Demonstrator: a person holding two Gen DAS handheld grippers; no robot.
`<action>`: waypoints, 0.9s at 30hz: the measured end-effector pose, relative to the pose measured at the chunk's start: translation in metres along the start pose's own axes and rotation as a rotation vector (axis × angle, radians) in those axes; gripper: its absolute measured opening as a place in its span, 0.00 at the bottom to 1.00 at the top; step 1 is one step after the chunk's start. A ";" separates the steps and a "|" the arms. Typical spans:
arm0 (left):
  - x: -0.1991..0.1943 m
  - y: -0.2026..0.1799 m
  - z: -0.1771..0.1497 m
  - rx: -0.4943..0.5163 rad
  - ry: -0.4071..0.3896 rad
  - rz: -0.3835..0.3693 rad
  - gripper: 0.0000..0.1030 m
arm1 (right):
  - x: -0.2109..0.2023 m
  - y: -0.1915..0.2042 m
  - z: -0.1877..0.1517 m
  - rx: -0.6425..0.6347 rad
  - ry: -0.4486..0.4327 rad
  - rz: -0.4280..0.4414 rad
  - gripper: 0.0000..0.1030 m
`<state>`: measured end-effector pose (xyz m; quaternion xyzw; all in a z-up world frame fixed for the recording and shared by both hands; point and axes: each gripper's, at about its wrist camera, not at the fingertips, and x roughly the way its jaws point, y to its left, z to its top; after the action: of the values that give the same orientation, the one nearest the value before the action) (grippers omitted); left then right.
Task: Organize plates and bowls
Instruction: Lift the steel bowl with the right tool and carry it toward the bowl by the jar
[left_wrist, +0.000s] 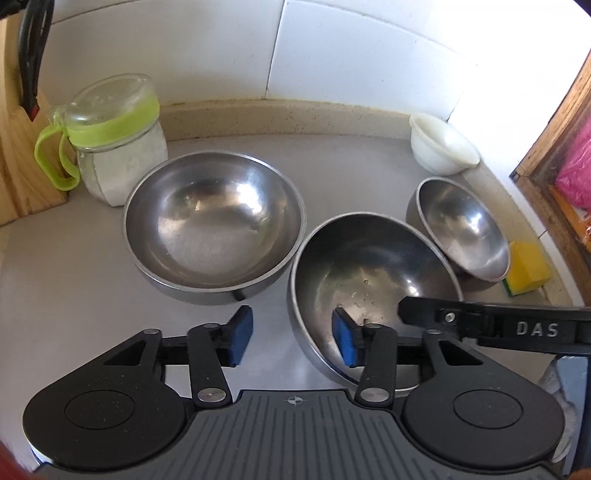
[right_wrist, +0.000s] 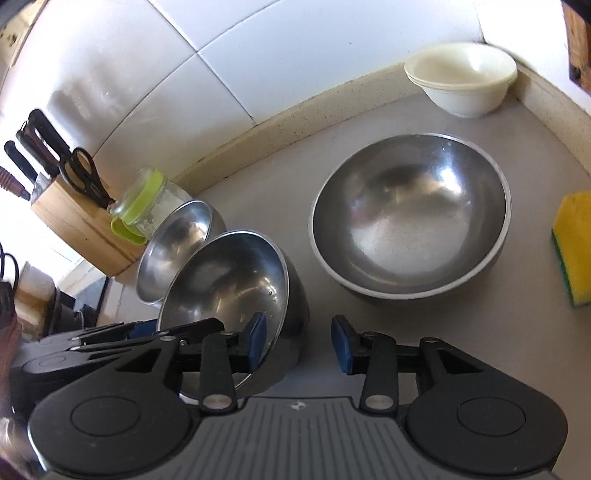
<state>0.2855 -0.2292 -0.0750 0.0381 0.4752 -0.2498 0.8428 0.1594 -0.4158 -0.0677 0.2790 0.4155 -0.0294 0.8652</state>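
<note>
Tilted steel bowl (left_wrist: 369, 291) near the counter's (left_wrist: 74, 288) front edge: light, rigid, slippery, best pinched at its rim, which both part-open grippers, left (left_wrist: 292, 338) and right (right_wrist: 298, 341), straddle without pressing.

My left hand-held gripper (left_wrist: 291, 338) tilts steeply downward, its blue-padded fingers (left_wrist: 240, 336) parted — nothing pressed between them. My right hand-held gripper (right_wrist: 299, 341) tilts down too, jaws apart, crossing close beside the left.
</note>
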 end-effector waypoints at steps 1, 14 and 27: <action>0.002 -0.001 0.000 0.001 0.007 0.005 0.45 | 0.001 0.002 0.000 -0.013 -0.003 0.001 0.31; -0.023 -0.017 -0.005 0.055 -0.058 -0.017 0.32 | -0.025 0.016 -0.009 -0.074 -0.047 -0.012 0.17; -0.101 -0.023 -0.030 0.066 -0.216 -0.003 0.32 | -0.089 0.060 -0.034 -0.173 -0.147 0.012 0.17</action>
<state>0.2087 -0.2011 -0.0047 0.0379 0.3731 -0.2693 0.8871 0.0944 -0.3639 0.0085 0.2028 0.3504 -0.0088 0.9143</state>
